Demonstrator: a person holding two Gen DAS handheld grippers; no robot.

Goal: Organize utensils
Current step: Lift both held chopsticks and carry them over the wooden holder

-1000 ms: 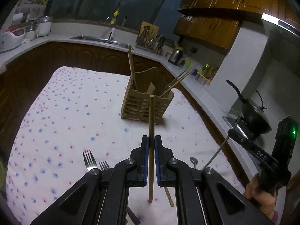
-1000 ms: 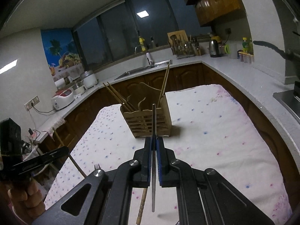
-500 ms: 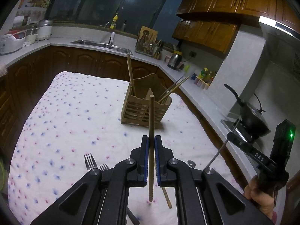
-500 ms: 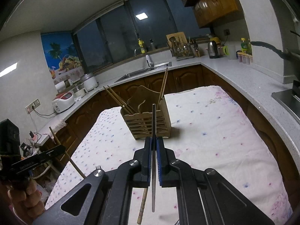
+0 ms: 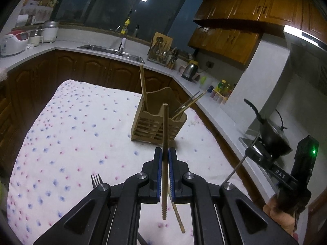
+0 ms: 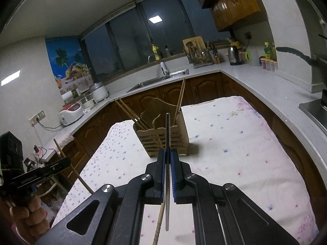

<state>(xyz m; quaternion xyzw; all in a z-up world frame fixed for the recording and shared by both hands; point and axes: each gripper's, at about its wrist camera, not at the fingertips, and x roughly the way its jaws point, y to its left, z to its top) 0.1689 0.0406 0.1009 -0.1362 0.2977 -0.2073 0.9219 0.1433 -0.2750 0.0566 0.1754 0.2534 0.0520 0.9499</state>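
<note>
- Since a second ago the wooden utensil holder (image 5: 158, 122) is seen lower and a little farther off in the left wrist view, and more of the flowered cloth (image 5: 71, 134) is shown ahead of the jaws; the left gripper (image 5: 165, 173) is judged to have tipped or lifted slightly; in the right wrist view almost nothing is altered; both grips are unchanged
- This is read as the carrying step, with neither piece yet delivered; two utensils are lifted and aimed at the holder, so the sorting is judged part done, chopsticks already being stood in it
- The left gripper is clamped shut on a wooden chopstick (image 5: 165, 143); the stick is pinched mid-length between the blue pads, upright, its top overlapping the holder's front wall in the picture, its ridged lower end hanging below the jaws
- The right gripper (image 6: 167, 171) is closed tight on a thin metal chopstick (image 6: 167, 134); it is held upright likewise, its tip lined up with the holder (image 6: 163, 138), which stands ahead of the jaws and apart from them
- Left on the cloth are a fork (image 5: 96, 180) beside the left gripper and another wooden chopstick (image 5: 177, 216) lying under its jaws; these are judged still to be sorted
</note>
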